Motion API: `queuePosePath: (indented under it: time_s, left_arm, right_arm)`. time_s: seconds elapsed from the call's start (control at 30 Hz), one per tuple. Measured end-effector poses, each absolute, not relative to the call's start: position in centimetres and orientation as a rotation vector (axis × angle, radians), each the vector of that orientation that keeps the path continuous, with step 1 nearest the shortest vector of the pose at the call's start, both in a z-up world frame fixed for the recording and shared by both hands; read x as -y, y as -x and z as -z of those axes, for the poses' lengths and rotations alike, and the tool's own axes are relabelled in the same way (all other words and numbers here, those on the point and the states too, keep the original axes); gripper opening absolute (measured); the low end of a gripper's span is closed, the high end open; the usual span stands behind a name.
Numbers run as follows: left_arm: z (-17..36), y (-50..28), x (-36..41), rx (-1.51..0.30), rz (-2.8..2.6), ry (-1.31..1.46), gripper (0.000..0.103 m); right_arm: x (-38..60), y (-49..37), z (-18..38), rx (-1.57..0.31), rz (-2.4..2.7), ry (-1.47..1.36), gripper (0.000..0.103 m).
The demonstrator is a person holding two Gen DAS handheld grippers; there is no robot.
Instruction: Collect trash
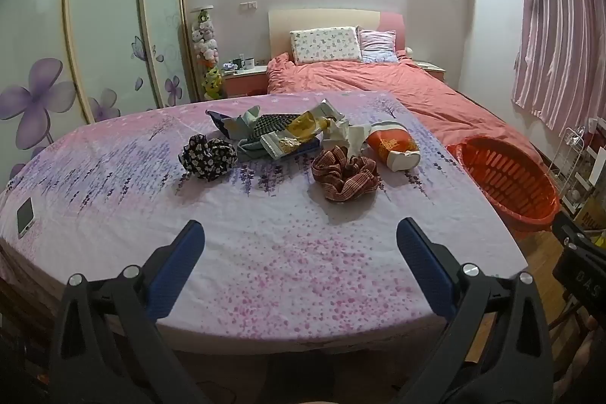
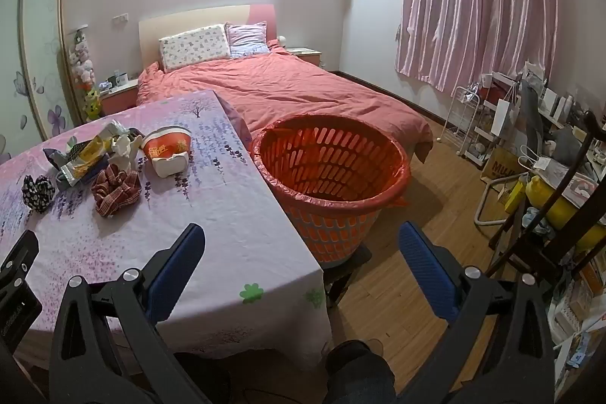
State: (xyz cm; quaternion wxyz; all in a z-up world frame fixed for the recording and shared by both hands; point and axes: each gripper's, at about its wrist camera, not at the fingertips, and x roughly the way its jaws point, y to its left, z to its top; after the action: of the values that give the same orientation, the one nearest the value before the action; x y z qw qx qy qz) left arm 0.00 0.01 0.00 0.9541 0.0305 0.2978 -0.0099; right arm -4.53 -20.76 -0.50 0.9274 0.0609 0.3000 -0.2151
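A pile of snack wrappers (image 1: 288,135) (image 2: 85,154) and crumpled white paper (image 1: 346,133) (image 2: 123,148) lies at the far middle of the table (image 1: 265,252), covered by a pink-purple cloth. A crushed orange paper cup (image 1: 394,148) (image 2: 168,150) lies to its right. An orange basket (image 1: 507,177) (image 2: 333,169) lined with a red bag stands beside the table's right edge. My left gripper (image 1: 299,237) hovers open over the near part of the table with nothing between its fingers. My right gripper (image 2: 301,241) is open and empty, hanging over the table's right corner and the basket.
A black floral scrunchie (image 1: 208,158) (image 2: 36,194) and a red plaid scrunchie (image 1: 344,177) (image 2: 115,190) lie by the trash. A phone (image 1: 24,216) rests at the table's left edge. Behind stands a bed (image 2: 284,89); shelves and clutter (image 2: 530,139) fill the right.
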Motion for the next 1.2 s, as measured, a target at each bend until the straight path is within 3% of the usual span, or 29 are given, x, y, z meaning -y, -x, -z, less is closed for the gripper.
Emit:
queuePosePath:
  time_s: [1.2]
  left_arm:
    - [0.01,-0.04,-0.06,-0.614,0.025,-0.049,0.099]
  right_arm:
    - [20.61,4.44,0.51,-0.614,0.442,-0.120,0.101]
